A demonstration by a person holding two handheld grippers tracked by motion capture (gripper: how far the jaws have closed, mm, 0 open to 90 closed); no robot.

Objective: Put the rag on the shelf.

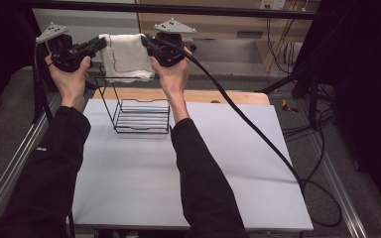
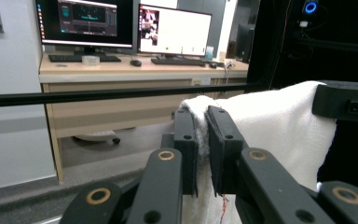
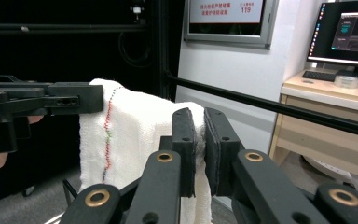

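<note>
The soft, light white cloth hangs floppy over the wire rack, each top corner pinched by the left claw and right claw.

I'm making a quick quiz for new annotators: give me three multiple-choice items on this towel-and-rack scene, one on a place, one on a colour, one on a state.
1. Where is the white towel?
A. Held up in the air above the wire rack
B. Lying flat on the table
C. On the floor

2. What colour is the wire rack?
A. White
B. Black
C. Red

3. How do the left gripper and right gripper stand?
A. Both open, off the towel
B. Left pinching, right open
C. Both shut on the towel's top edge

Answers: 1 A, the high view shows the towel stretched between the grippers over the rack; 2 B, its wires are dark; 3 C, each gripper view shows cloth pinched between its jaws.
</note>
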